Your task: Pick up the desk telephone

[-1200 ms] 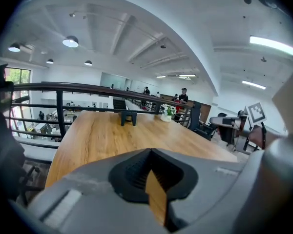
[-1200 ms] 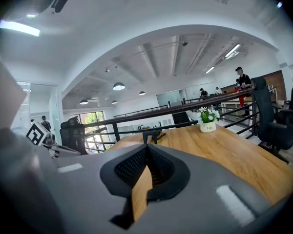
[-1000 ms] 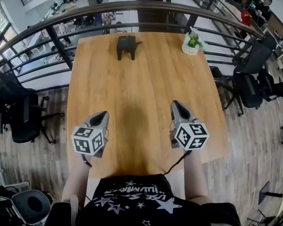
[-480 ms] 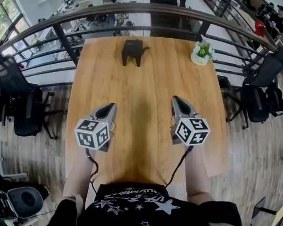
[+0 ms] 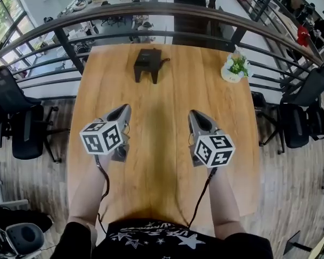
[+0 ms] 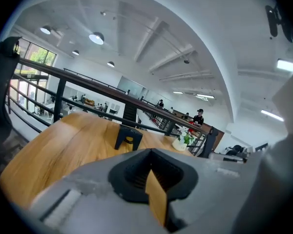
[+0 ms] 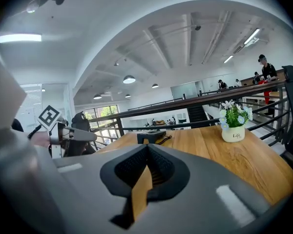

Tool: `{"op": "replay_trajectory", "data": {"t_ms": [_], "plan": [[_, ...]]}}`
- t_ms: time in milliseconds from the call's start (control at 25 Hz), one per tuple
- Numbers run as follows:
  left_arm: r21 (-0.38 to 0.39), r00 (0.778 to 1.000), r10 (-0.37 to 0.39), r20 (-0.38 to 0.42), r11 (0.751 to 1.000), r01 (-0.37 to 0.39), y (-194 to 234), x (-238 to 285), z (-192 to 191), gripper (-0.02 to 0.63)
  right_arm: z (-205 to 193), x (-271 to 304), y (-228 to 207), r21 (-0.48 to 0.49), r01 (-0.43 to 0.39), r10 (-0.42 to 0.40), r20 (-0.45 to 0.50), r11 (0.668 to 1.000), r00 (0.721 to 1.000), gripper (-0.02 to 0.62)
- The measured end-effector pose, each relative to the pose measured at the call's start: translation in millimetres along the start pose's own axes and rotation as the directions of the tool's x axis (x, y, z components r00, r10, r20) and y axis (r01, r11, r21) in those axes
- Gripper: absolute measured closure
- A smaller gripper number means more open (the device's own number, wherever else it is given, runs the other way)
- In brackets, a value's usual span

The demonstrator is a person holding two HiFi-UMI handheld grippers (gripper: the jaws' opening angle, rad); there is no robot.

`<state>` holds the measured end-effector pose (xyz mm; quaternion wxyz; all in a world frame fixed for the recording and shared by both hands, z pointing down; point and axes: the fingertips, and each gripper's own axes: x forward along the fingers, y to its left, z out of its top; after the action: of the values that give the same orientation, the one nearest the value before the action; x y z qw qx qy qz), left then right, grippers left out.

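Compared with a second ago, finds left gripper [image 5: 123, 109] and right gripper [image 5: 194, 115] carried a little forward over the table [image 5: 162, 198], nearer to the desk telephone [image 5: 147, 63] but well apart from it. Held in air above the wood, side by side, both pointing toward the far edge.

Left jaws pressed together, with nothing between them; only a thin wood-coloured sliver visible under the seam. Right jaws pressed together in the same way, also with nothing between.

Desk telephone black, standing near the far edge of the table, a bit left of the middle, with a cord going out to its right side. Touched by neither gripper.

Near the far right corner, a small white pot with green plant [image 5: 235, 69], well apart from the telephone. Behind the far edge, a dark railing [image 5: 151, 8]. Beside the table, on both sides, black office chairs [image 5: 24, 128] on a wooden floor [image 5: 38, 182].
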<state>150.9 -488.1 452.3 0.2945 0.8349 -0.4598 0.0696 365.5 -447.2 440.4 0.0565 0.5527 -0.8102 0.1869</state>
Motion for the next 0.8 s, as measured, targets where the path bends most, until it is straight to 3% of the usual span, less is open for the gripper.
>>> {"op": "replay_trajectory", "data": {"t_ms": [200, 280, 400, 680, 800], "plan": [[-0.002, 0.999, -0.019, -0.047, 1.000, 0.019, 9, 49, 3, 0.603, -7, 23, -14, 0.016, -0.002, 0.002, -0.024, 1.000, 1.000, 0.595], [0.017, 0.997, -0.037, -0.066, 0.999, 0.038, 10, 67, 3, 0.505, -10, 32, -19, 0.020, -0.002, 0.002, -0.032, 1.000, 0.999, 0.595], [0.023, 0.993, -0.073, -0.090, 0.997, 0.075, 10, 94, 0, 0.434, -18, 45, -26, 0.033, 0.000, 0.001, -0.043, 0.999, 0.999, 0.595], [-0.182, 0.987, -0.148, -0.061, 0.974, 0.134, 18, 147, 10, 0.350, -33, 64, -30, 0.064, -0.007, 0.011, -0.061, 0.998, 0.998, 0.595], [-0.277, 0.984, -0.171, -0.058, 0.949, 0.149, 24, 169, 12, 0.302, -38, 70, -33, 0.077, -0.009, 0.014, -0.068, 0.997, 0.998, 0.595]]}}
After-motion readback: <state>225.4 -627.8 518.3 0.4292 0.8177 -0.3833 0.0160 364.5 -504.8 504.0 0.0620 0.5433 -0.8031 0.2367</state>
